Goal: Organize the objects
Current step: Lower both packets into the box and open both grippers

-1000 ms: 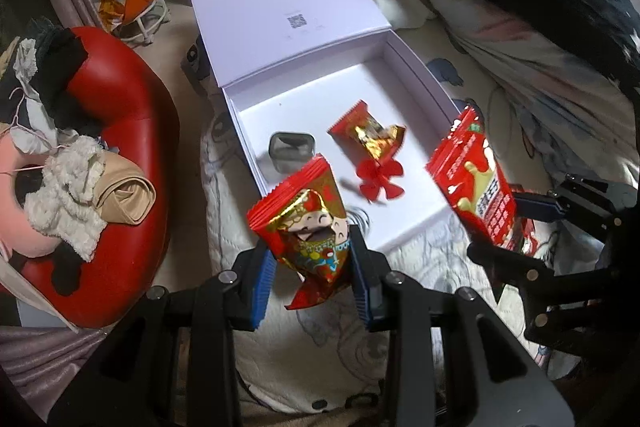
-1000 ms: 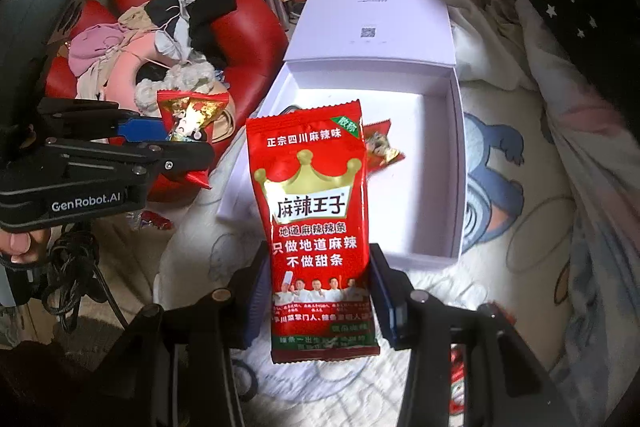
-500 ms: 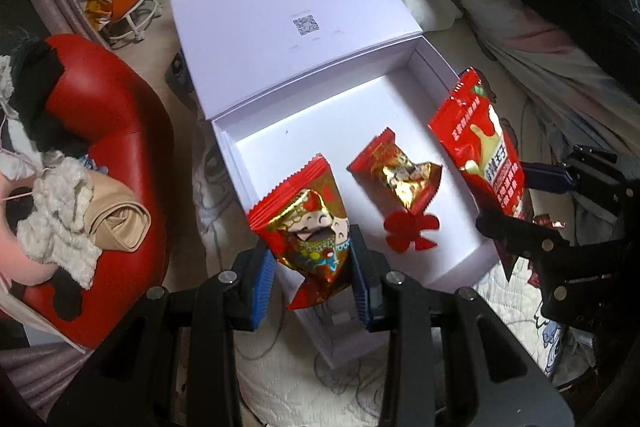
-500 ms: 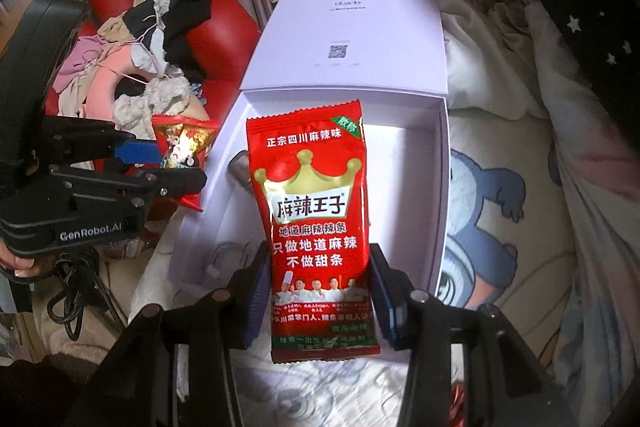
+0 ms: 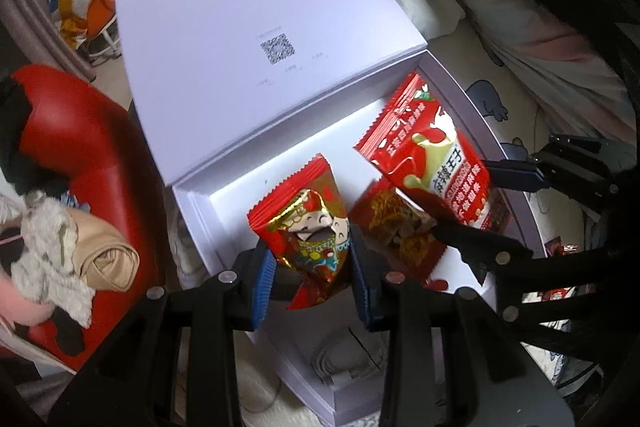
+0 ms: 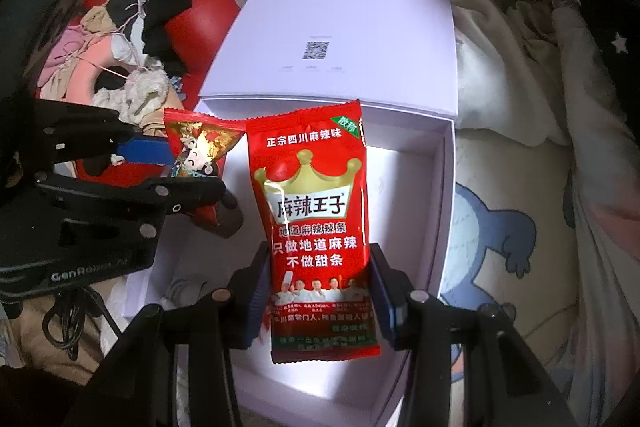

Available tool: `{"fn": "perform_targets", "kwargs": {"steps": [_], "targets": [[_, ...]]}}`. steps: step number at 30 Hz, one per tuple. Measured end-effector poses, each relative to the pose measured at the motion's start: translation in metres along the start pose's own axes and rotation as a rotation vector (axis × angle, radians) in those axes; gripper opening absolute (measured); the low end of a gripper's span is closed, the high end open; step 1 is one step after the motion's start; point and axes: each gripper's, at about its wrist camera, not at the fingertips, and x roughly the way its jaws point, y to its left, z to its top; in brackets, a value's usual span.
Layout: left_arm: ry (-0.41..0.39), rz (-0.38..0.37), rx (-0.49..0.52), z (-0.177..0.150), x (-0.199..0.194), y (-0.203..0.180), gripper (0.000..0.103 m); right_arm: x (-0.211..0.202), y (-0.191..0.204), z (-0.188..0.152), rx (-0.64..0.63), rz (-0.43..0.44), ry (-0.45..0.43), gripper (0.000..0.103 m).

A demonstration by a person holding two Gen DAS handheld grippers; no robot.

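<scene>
Crinkly foil snack packets (image 5: 310, 227), glossy red pouch (image 6: 316, 227), matte white box (image 5: 208, 219)

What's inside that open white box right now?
On the floor of the white box lies one red and gold snack packet, and a grey thing shows near a front corner. The two held packets and the grippers cover much of the floor.

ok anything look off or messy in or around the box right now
Nothing spilled or damaged. The white box lies open, with one snack packet flat inside. The cartoon packet in the left tool and the crown packet in the right tool are intact. Only the clothes pile on the red seat looks untidy.
</scene>
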Motion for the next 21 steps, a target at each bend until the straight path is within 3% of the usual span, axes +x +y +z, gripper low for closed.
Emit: {"fn": "perform_targets", "kwargs": {"steps": [11,21], "targets": [[0.045,-0.003,0.057,0.015,0.025,0.002,0.032,0.026,-0.009,0.011,0.005,-0.039,0.03,0.046],[0.061,-0.015,0.006,0.016,0.033,0.012,0.032,0.037,-0.012,0.01,0.02,-0.08,0.064,0.047]]}}
